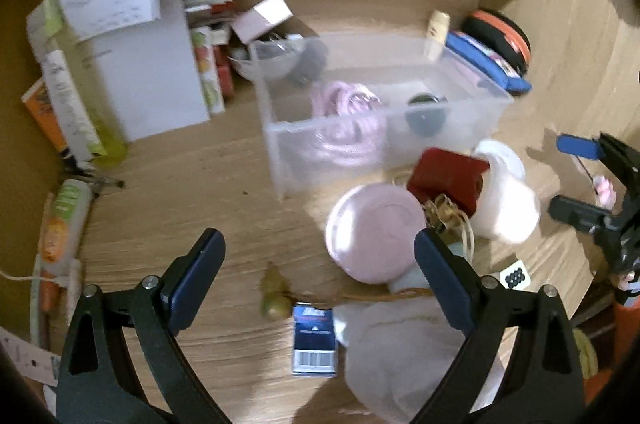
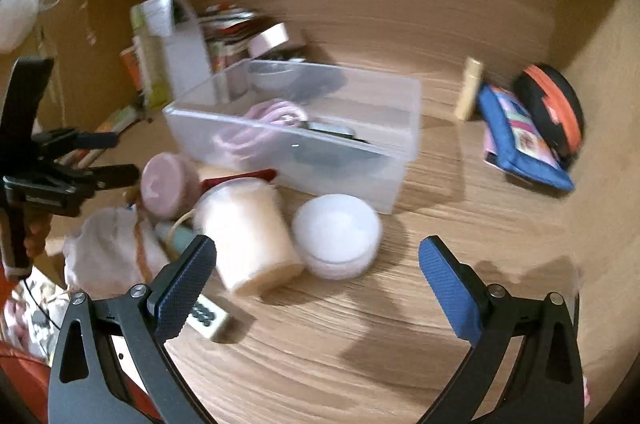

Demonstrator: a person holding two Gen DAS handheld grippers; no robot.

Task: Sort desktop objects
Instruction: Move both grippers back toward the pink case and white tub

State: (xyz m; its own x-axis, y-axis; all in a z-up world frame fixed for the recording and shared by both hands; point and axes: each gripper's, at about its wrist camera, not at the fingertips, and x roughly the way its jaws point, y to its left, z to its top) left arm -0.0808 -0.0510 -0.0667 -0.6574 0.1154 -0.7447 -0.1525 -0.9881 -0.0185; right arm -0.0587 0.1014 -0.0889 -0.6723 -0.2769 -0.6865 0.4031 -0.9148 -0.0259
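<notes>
A clear plastic bin [image 1: 280, 136] [image 2: 400, 184] stands mid-desk, holding a pink coiled cable [image 1: 348, 104] [image 2: 272, 116] and a dark round item [image 1: 426, 112]. In front lie a pink round case [image 1: 372, 232] [image 2: 168, 184], a red box [image 1: 448, 176], a white jar on its side [image 1: 508, 200] [image 2: 248, 236], a white round tub [image 2: 336, 232], a white cloth pouch [image 1: 384, 344] [image 2: 112, 248] and a small blue box [image 1: 314, 340]. My left gripper [image 1: 320, 284] is open above the blue box and pouch. My right gripper [image 2: 320, 288] is open, just short of the jar and tub.
A white box [image 1: 152, 64], books and tubes [image 1: 64, 220] stand at the back left. A blue pouch [image 2: 520, 140] and a black-orange round case [image 2: 552, 104] lie in the right corner. A white tile with black dots [image 2: 208, 316] lies by my right gripper's left finger.
</notes>
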